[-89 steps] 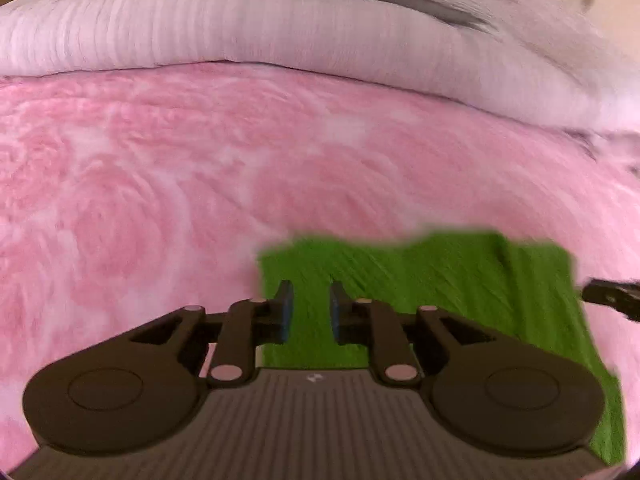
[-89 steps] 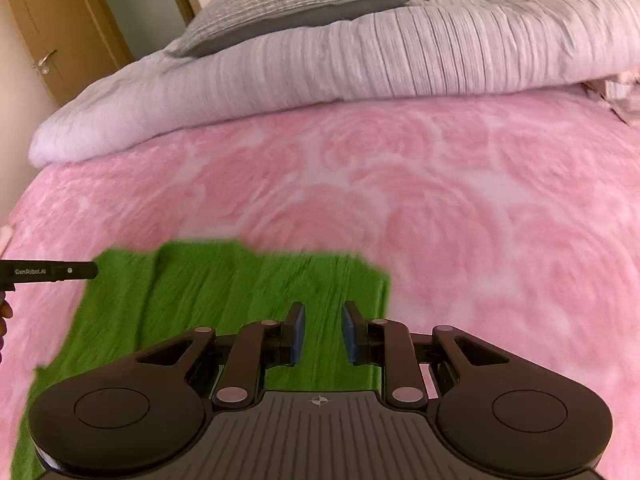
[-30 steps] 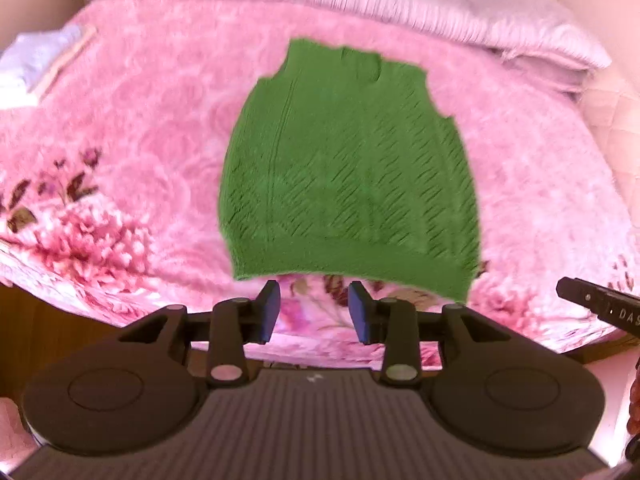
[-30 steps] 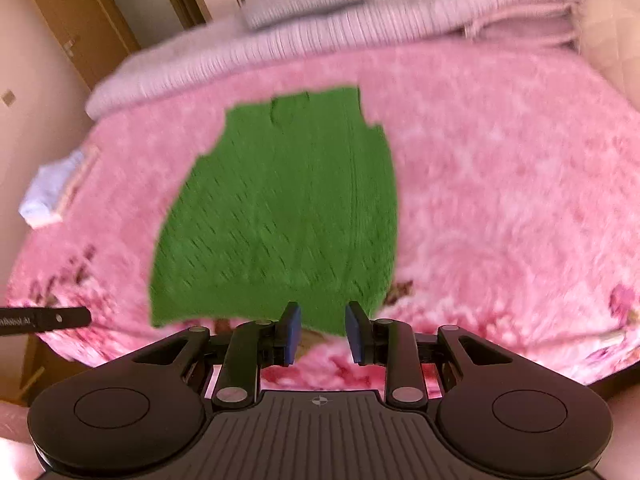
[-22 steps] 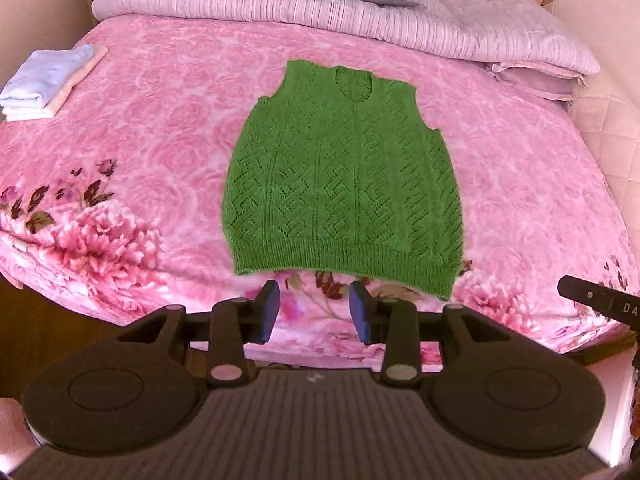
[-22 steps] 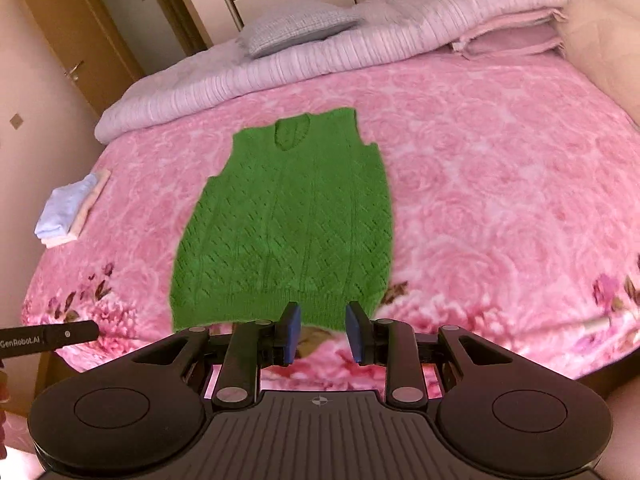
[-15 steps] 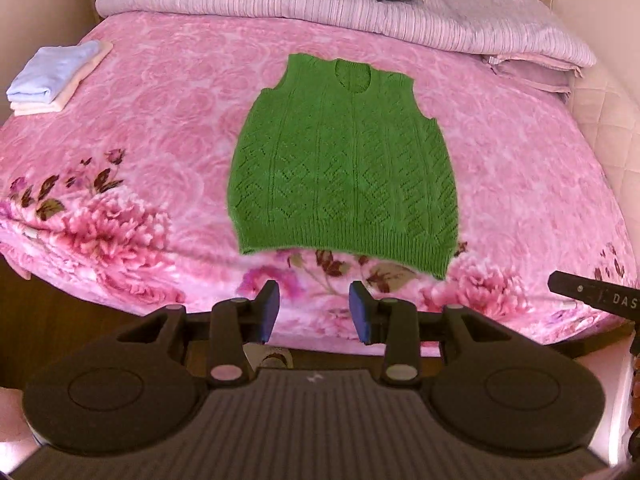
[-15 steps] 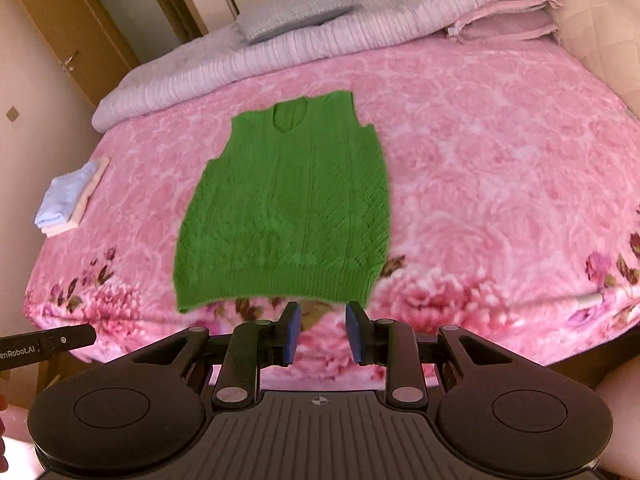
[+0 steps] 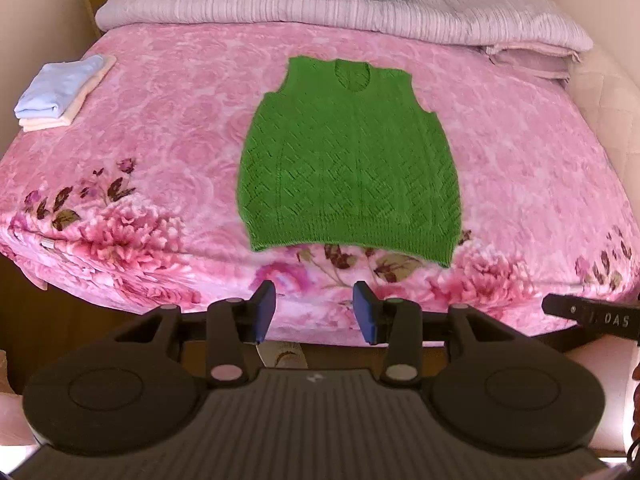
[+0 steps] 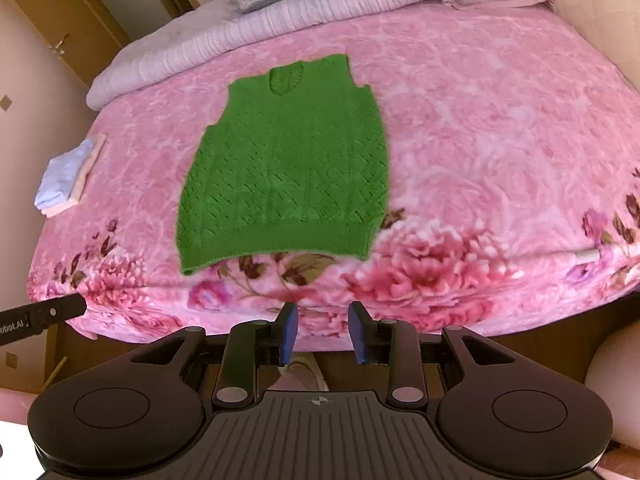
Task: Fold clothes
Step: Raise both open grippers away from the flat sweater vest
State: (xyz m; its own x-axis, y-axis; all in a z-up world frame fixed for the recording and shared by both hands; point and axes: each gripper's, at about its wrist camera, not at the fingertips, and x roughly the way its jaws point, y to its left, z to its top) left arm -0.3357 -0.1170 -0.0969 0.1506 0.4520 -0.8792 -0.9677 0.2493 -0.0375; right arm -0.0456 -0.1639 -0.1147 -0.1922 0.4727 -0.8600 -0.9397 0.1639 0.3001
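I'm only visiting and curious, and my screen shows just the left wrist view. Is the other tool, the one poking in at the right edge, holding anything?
Observer: No. The right tool is open with nothing between its fingers, and it sits short of the green vest.
Operator: Does the room have a door? I can't make out a handle.
Observer: Yes, a brown door with a metal handle stands to the left of the bed's head end.
Operator: Is there anything on the bed's right side that I'm missing?
Observer: A small white tag sticks out at the near right edge of the pink blanket.
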